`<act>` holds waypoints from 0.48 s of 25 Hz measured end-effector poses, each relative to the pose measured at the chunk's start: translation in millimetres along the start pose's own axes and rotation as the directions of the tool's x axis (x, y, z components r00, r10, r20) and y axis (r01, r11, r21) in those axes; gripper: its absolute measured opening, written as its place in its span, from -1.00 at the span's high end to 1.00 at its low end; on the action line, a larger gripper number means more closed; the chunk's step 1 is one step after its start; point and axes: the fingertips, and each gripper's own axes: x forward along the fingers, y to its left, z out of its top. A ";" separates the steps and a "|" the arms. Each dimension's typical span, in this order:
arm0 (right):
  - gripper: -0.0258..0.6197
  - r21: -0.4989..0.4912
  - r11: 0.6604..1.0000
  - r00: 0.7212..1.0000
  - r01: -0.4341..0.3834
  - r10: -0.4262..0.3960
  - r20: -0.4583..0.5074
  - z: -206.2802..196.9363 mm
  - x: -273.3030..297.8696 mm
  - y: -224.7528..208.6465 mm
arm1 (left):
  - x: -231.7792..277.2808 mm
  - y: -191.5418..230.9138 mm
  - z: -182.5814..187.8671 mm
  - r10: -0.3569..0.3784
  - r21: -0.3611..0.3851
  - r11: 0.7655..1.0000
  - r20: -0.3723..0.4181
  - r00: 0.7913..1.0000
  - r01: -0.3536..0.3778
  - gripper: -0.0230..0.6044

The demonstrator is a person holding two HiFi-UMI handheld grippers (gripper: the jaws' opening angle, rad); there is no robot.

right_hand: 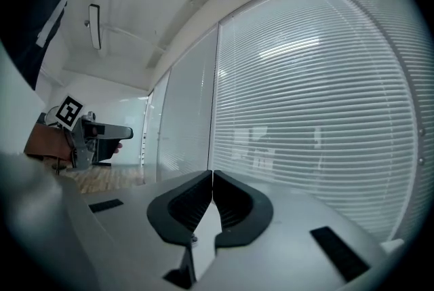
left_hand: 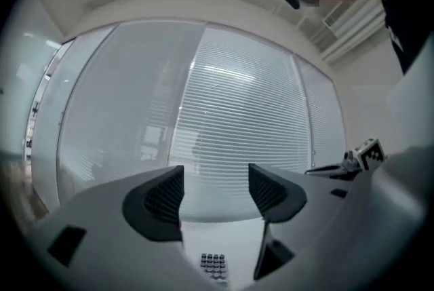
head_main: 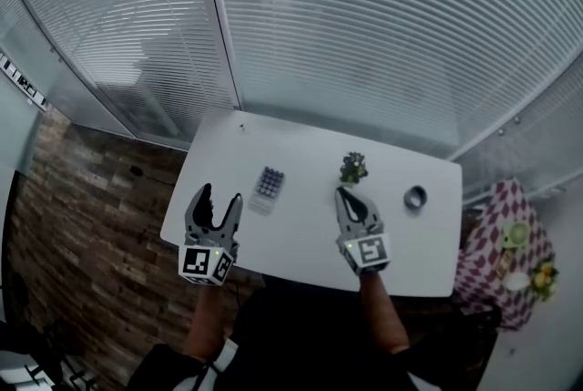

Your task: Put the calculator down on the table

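Note:
The calculator [head_main: 267,188] lies flat on the white table [head_main: 301,234], its dark keys up, left of the middle. In the left gripper view it shows low between the jaws as the calculator [left_hand: 213,266]. My left gripper [head_main: 219,200] hovers over the table's left front corner, open and empty, a short way left of the calculator. In its own view the left gripper [left_hand: 215,196] has a wide gap and tilts up toward the blinds. My right gripper [head_main: 352,199] is near the table's middle front, shut with nothing in it. In its own view the right gripper [right_hand: 212,203] has its pads touching.
A small potted plant [head_main: 353,168] stands just beyond the right gripper. A grey ring-shaped roll [head_main: 415,197] lies at the table's right. Window blinds [head_main: 364,34] run behind the table. A chequered cloth with dishes [head_main: 506,248] sits right of the table.

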 end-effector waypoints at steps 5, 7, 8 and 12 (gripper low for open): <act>0.90 -0.011 1.000 1.000 -0.019 0.019 0.007 3.5 2.3 7.3 | 4.5 -26.9 12.1 -0.044 0.203 0.978 0.022 0.999 0.039 0.05; 0.90 -0.010 1.000 1.000 -0.019 0.019 0.004 2.4 3.0 6.8 | 5.8 -35.3 12.0 -0.060 0.253 0.966 0.023 0.998 0.053 0.05; 0.90 -0.010 1.000 1.000 -0.018 0.018 0.004 2.1 3.5 6.1 | 5.6 -38.1 12.1 -0.065 0.264 0.963 0.027 0.998 0.056 0.05; 0.90 -0.018 1.000 1.000 -0.021 0.021 0.014 3.5 4.3 5.1 | 3.6 -40.1 9.3 -0.067 0.264 0.963 0.031 0.997 0.056 0.05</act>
